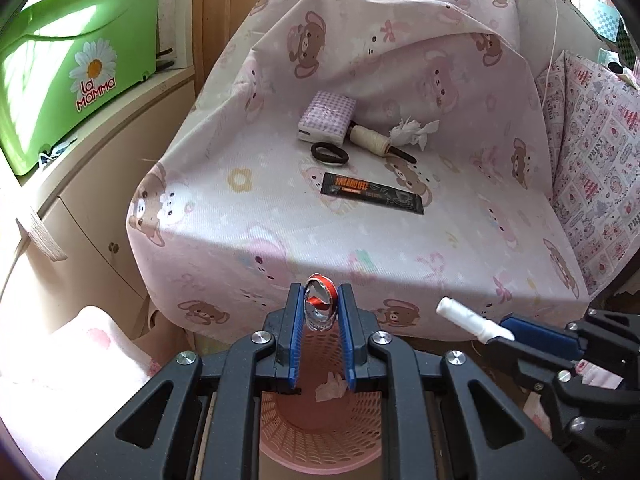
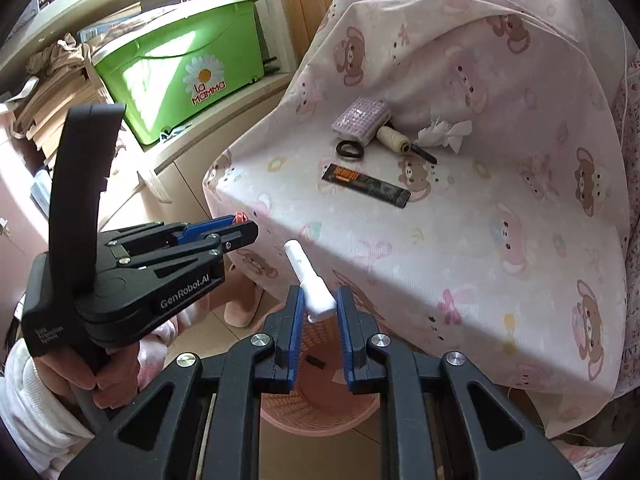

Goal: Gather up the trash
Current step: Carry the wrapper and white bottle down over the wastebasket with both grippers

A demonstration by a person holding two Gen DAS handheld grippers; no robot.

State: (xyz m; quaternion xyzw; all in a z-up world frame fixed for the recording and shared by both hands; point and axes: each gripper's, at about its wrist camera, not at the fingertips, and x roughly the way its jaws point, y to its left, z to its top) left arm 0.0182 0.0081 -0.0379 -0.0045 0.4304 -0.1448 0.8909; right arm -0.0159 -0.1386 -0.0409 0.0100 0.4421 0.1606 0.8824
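Note:
My left gripper [image 1: 320, 300] is shut on a crumpled red and silver foil wrapper [image 1: 319, 304], held above a pink mesh basket [image 1: 320, 432]. My right gripper [image 2: 318, 304] is shut on a white plastic tube [image 2: 308, 276], also above the pink basket [image 2: 320, 404]. The right gripper with the tube [image 1: 472, 322] shows at the right of the left wrist view. The left gripper [image 2: 240, 226] shows at the left of the right wrist view. On the pink bear-print cover [image 1: 280, 224] lie a black snack wrapper [image 1: 372, 193] and a crumpled white tissue [image 1: 412, 131].
A purple checked tissue pack [image 1: 327, 117], a black hair tie [image 1: 329, 153] and a spool of cream thread [image 1: 370, 139] lie on the cover. A green bin [image 1: 76, 60] stands on a cabinet at the left. A tissue scrap [image 1: 331, 387] lies in the basket.

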